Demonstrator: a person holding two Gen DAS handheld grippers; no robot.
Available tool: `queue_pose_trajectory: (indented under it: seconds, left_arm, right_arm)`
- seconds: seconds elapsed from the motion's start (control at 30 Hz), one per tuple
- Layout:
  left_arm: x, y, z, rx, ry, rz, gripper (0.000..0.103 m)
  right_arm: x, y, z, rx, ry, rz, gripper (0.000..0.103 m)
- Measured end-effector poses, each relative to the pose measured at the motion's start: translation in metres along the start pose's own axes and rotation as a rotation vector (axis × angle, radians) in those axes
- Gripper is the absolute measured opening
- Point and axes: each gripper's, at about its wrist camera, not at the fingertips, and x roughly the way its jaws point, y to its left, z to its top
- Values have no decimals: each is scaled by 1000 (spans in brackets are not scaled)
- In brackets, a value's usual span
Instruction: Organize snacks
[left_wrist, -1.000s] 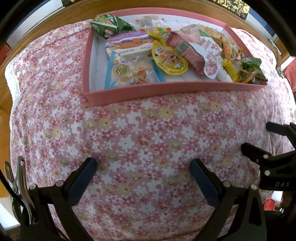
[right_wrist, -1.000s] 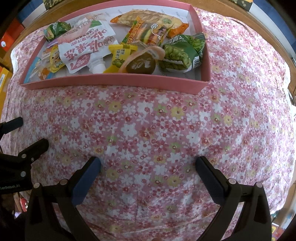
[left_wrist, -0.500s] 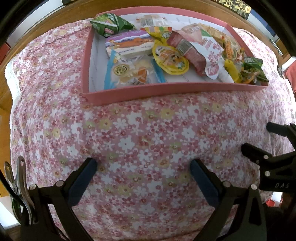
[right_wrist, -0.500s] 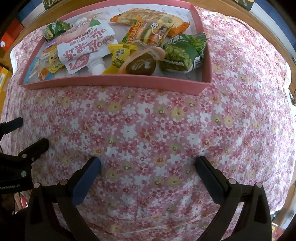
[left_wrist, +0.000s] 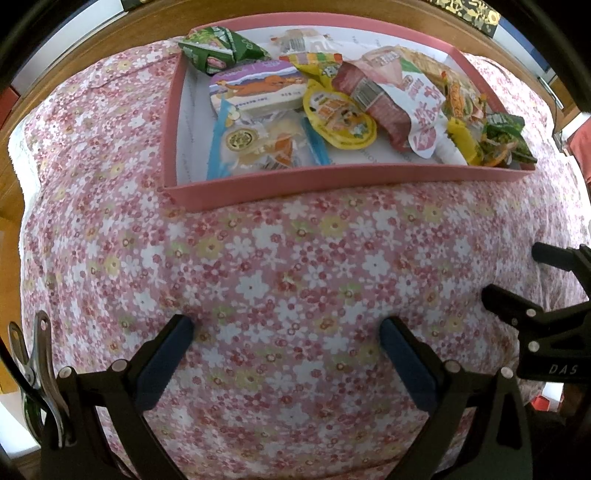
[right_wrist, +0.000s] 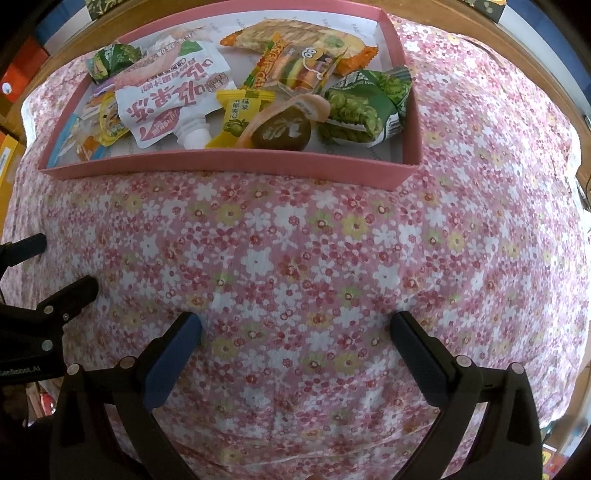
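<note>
Our left gripper (left_wrist: 286, 338) and right gripper (right_wrist: 295, 332) both hang over the flowered cloth (left_wrist: 280, 266) with fingers spread wide and nothing between them. The snacks sit well ahead of both tools, heaped in the pink tray (right_wrist: 229, 168) — none lies on the cloth that we can see.

The risk, as we judge it, lies in the heap itself. The white spouted pouch (right_wrist: 170, 103) overlaps its neighbours, and the round brown jelly cup (right_wrist: 282, 134) sits against the green pea packet (right_wrist: 364, 101), so a wide-open reach could pinch two wrappers at once or drag one over the rim. The front wall stands between us and the goods; a low approach would knock it and shove the tray on the soft cloth.

For room we are well off — bare cloth stretches ahead of both tools up to the tray. The two grippers sit near each other, each showing at the other's inner side, so crossing paths is the tight spot.
</note>
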Motion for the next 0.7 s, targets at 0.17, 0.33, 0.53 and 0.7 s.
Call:
queue_pose_trajectory:
  seconds: [0.17, 0.33, 0.53, 0.7]
  left_arm:
    - [0, 0, -2, -1, -2, 1, 103]
    - [0, 0, -3, 0, -3, 0, 103]
    - [-1, -1, -4, 5, -15, 0, 103]
    - [-2, -2, -5, 15, -13, -3, 103]
  right_arm:
    - [-1, 1, -1, 5, 1, -3, 103]
    - [-1, 2, -2, 14, -2, -5, 103]
    - [-1, 3, -2, 22, -2, -5, 103]
    - [-1, 2, -2, 18, -1, -6, 103]
